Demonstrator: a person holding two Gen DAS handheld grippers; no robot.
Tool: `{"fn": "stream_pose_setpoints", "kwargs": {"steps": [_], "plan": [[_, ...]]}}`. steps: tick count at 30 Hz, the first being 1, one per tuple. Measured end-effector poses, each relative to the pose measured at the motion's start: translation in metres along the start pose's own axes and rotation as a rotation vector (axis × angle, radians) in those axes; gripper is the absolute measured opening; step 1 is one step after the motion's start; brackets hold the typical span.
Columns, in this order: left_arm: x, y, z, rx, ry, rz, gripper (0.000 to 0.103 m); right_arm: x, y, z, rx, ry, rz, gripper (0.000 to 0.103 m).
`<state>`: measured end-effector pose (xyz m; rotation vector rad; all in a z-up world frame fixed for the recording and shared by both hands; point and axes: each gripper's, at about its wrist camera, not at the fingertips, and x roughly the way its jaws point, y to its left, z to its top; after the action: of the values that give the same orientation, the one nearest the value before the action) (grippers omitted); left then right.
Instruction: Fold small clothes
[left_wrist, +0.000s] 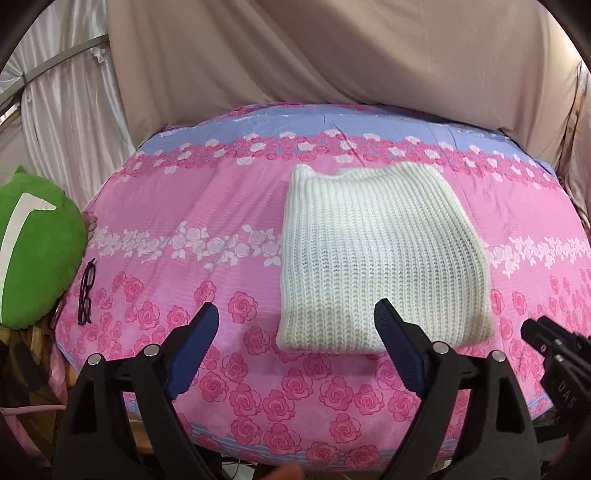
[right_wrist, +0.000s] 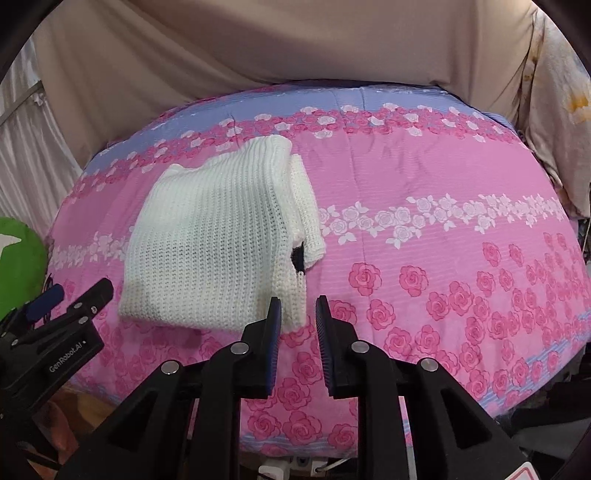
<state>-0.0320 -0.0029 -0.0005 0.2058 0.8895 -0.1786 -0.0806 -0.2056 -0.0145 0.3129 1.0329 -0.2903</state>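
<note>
1. Black plastic arms with blue ribbed pads made up the left gripper (left_wrist: 295, 317), whose jaws stood spread wide with nothing between them — its right pad overlapped the near edge of the garment in the left wrist view, though contact could not be judged.
2. The right gripper (right_wrist: 297, 310), of the same black-and-blue build, held its jaws a narrow gap apart, released and empty, poised just beside the garment's near right corner.
3. The folded white ribbed-knit sweater (left_wrist: 380, 258) lay flat as a rough rectangle on the bed, slightly toward the far side of its middle; in the right wrist view a folded layer stuck out along its right edge, with a small dark patch showing underneath.
4. Under it stretched the pink rose-printed bedsheet (left_wrist: 207, 206), banded with white roses and a lavender strip at the far edge.
5. At the bed's left edge lay dark-framed eyeglasses (left_wrist: 86, 291), just beside a green plush cushion (left_wrist: 33, 254) with a white mark.
6. Beige draped cloth (left_wrist: 314, 55) hung behind the bed.
</note>
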Motion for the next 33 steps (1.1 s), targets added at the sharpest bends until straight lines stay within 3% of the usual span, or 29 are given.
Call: {"fn": "stream_pose_setpoints", "kwargs": {"steps": [3, 9, 33], "plan": [[0.000, -0.003, -0.003, 0.000, -0.002, 0.003, 0.085, 0.000, -0.003, -0.005, 0.010, 0.005, -0.031, 0.021], [0.003, -0.008, -0.012, 0.005, 0.022, 0.002, 0.085, -0.008, 0.001, -0.009, 0.003, -0.051, -0.071, 0.035], [0.006, -0.013, -0.020, 0.026, 0.061, 0.000, 0.090, -0.010, 0.025, -0.019, -0.068, -0.063, -0.076, 0.042]]}}
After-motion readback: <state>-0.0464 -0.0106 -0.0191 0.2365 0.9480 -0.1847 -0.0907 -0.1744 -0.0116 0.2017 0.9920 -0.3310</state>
